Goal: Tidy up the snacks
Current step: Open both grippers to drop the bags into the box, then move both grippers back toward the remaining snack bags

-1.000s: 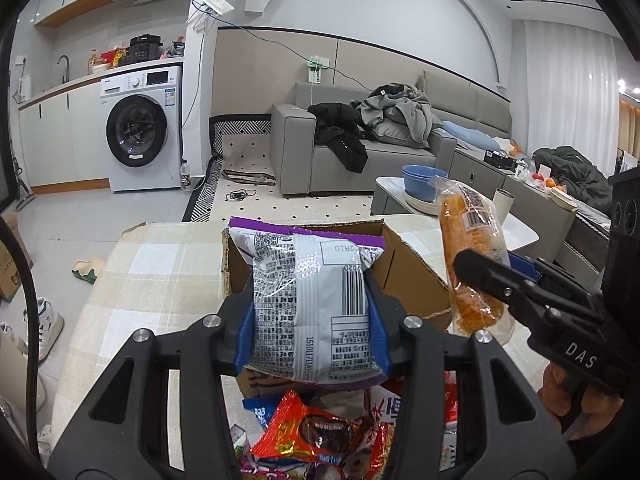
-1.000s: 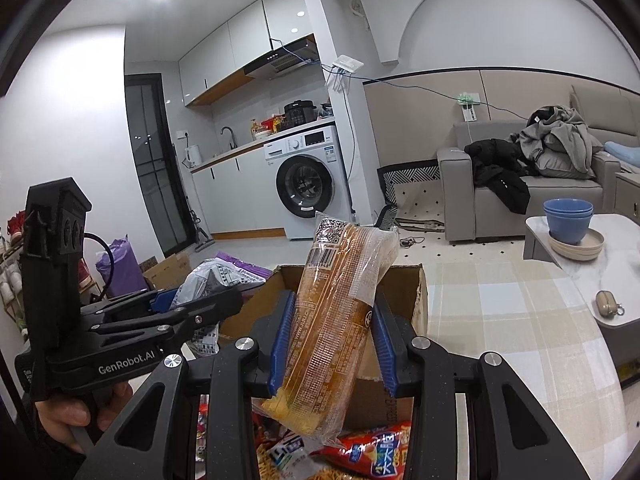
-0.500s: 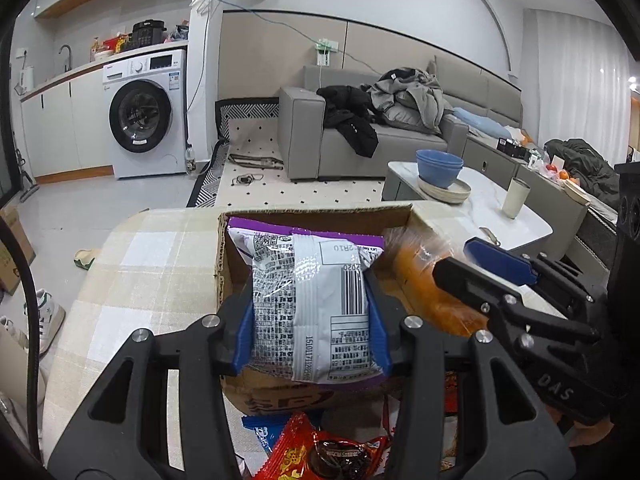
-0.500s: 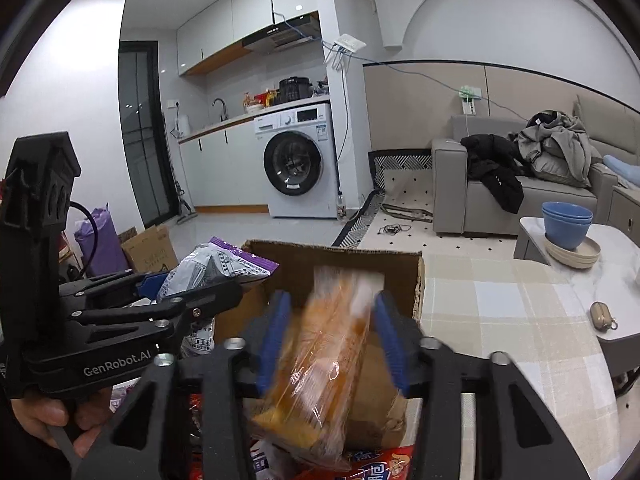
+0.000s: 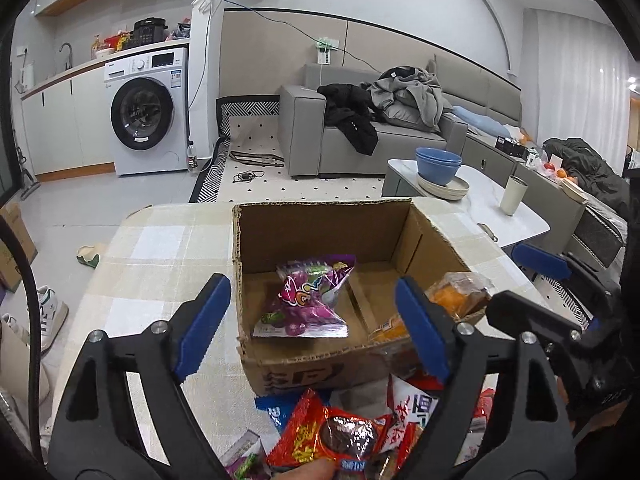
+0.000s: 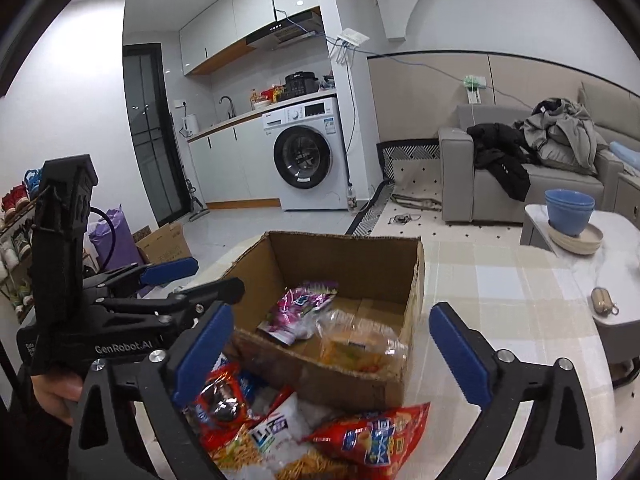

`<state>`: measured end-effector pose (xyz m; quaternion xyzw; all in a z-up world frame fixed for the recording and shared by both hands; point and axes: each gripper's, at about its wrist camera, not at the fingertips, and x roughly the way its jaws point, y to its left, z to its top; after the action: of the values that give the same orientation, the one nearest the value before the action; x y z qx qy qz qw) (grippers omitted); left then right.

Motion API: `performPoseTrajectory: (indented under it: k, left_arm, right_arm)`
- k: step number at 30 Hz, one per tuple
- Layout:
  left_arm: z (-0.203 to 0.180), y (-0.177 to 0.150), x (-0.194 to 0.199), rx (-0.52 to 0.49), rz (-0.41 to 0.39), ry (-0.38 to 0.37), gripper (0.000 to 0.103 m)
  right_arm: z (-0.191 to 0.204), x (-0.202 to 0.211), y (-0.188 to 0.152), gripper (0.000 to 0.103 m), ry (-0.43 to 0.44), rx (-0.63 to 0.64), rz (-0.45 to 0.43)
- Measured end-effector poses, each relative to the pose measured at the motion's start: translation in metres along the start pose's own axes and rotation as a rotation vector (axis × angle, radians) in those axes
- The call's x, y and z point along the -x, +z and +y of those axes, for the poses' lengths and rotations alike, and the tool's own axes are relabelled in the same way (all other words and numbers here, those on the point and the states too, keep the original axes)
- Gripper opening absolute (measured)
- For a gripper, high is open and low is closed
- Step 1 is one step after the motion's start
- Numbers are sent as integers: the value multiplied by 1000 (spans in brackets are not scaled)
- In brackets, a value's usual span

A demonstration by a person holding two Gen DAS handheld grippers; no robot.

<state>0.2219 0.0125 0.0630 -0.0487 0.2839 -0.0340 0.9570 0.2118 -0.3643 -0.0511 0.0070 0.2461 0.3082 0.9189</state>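
An open cardboard box [image 5: 320,236] [image 6: 352,260] stands on the checked table. A purple snack bag [image 5: 308,300] [image 6: 298,312] lies flat on its floor. An orange bread pack [image 5: 460,296] [image 6: 360,348], blurred in the right wrist view, sits in the box's near right corner against the wall. My left gripper [image 5: 316,312] [image 6: 208,278] hovers over the box's near edge, its jaws opening with nothing pressed between them. My right gripper [image 6: 332,332] [image 5: 516,284] is beside it on the right, its jaws also opening wide and holding nothing.
A pile of loose snack packs [image 5: 340,440] [image 6: 372,436] lies on the table in front of the box. A low white table [image 5: 480,200] holds blue bowls [image 5: 438,164] and a cup [image 5: 514,196]. A grey sofa [image 5: 360,136] and a washing machine [image 5: 146,116] stand beyond.
Both grippers have opened. The purple bag fell from the left gripper into the box, and the orange bread pack dropped from the right gripper into its right side.
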Motion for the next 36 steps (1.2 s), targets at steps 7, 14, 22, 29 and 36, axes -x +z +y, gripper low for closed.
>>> performPoseTrajectory:
  k: [7,14,22,29,36]
  left_arm:
    - [-1,-28,38,-21,18,6,103]
    - [6,-58,62,-19,30,24,103]
    - [17,-77,84,-13,31,47,103]
    - [21,-85,92,-55,58,76,103]
    - [30,-97,91,-61,97,77,103]
  right_arm:
    - [-8,25,-12,102,7,-63,12]
    - [-11,41,-22,102,-3,-68,42]
    - [-5,46,-38,102,-29,-47,118]
    - [-4,47,-48,102,-58,-15,167]
    - [-17,40,-57,102,-97,-31,236]
